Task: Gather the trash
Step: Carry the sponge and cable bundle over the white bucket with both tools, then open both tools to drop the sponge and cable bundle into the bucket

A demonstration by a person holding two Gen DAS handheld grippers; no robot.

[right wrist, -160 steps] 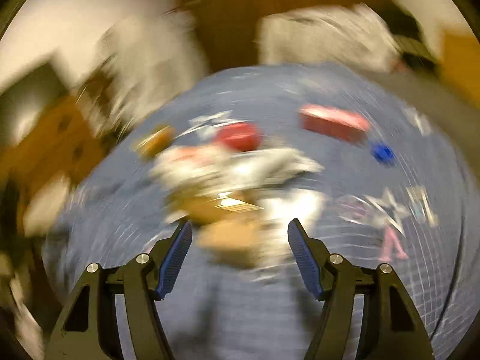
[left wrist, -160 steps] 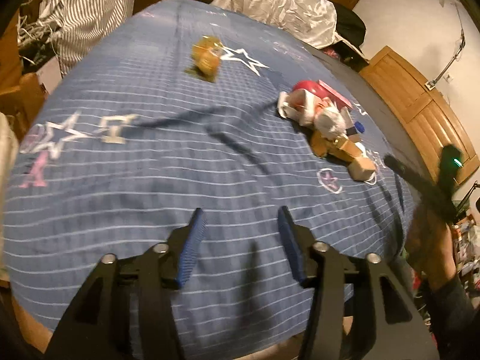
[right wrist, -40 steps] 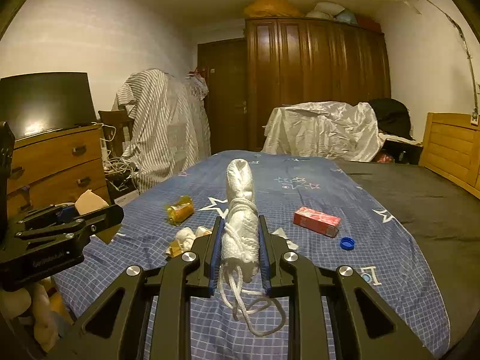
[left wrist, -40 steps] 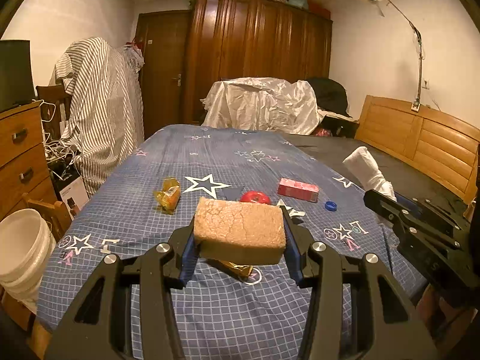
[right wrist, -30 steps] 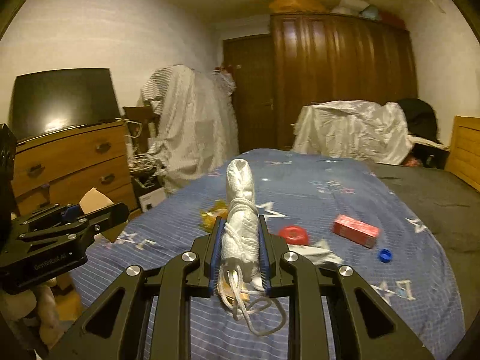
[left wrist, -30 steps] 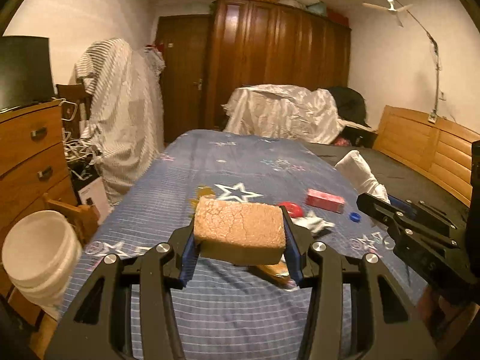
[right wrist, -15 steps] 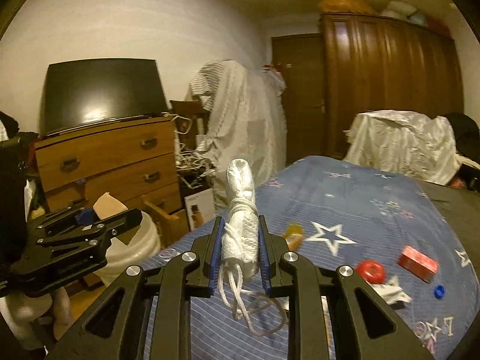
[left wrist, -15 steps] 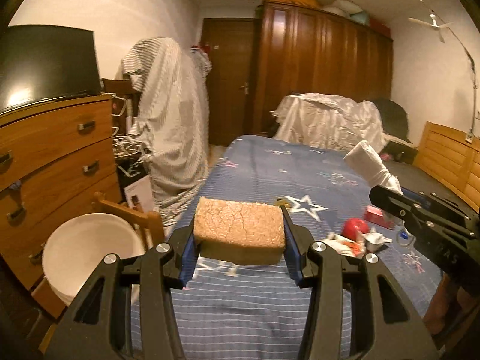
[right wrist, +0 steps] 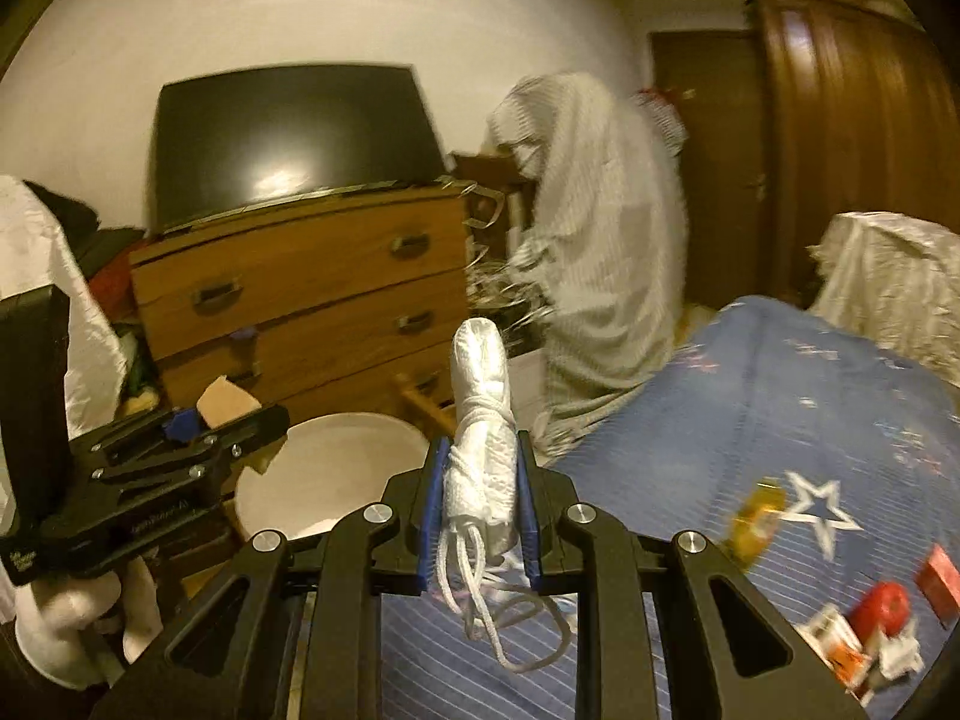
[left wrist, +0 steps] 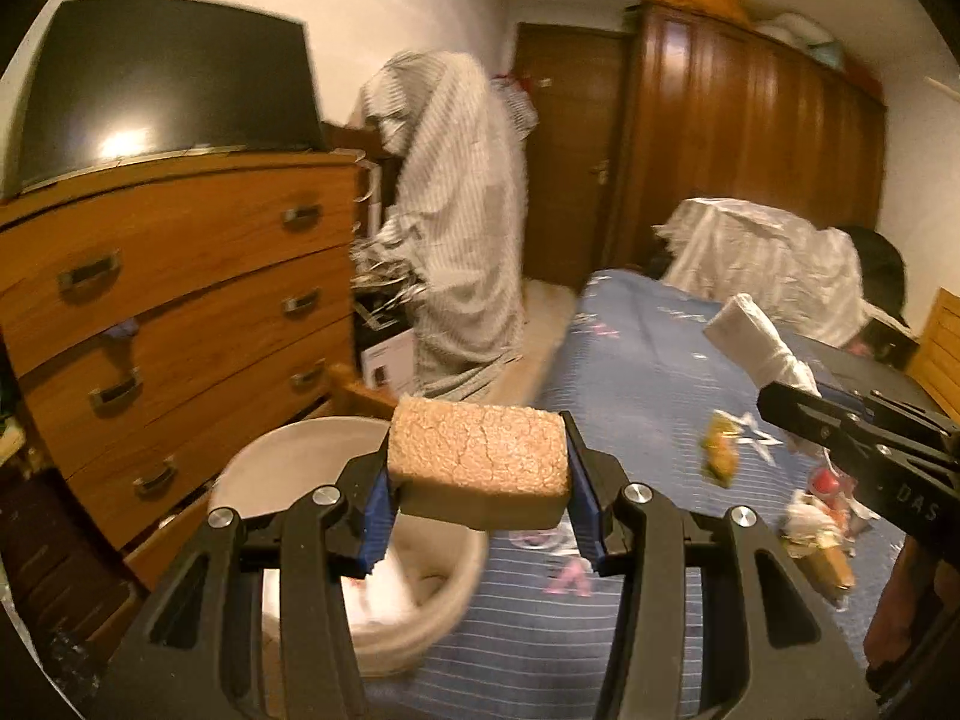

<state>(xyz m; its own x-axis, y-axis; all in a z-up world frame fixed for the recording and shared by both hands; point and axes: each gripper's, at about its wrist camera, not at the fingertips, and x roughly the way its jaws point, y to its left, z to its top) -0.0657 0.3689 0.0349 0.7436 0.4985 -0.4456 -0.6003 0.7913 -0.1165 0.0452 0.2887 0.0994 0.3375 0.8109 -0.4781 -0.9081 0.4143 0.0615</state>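
My left gripper [left wrist: 477, 486] is shut on a tan foam block [left wrist: 477, 462], held above the near rim of a white bucket [left wrist: 282, 468] standing beside the bed. My right gripper [right wrist: 480, 504] is shut on a white rope bundle [right wrist: 480, 396] with loose ends hanging down; the bucket [right wrist: 336, 468] lies just ahead to the left. The left gripper [right wrist: 180, 456] shows in the right wrist view, over the bucket's left side. The right gripper and its bundle [left wrist: 750, 336] show at the right of the left wrist view.
A wooden dresser [left wrist: 168, 288] with a dark screen [left wrist: 162, 96] on top stands behind the bucket. A blue star-print bed [right wrist: 810, 420] carries a yellow wrapper [right wrist: 753, 516], a red lid [right wrist: 882, 603] and crumpled scraps [left wrist: 816, 528]. A striped cloth [left wrist: 456, 240] drapes over furniture beyond.
Both grippers have swung left, away from the bed and toward the dresser. The white bucket has come closer and now lies under the left gripper. Both still hold their loads.
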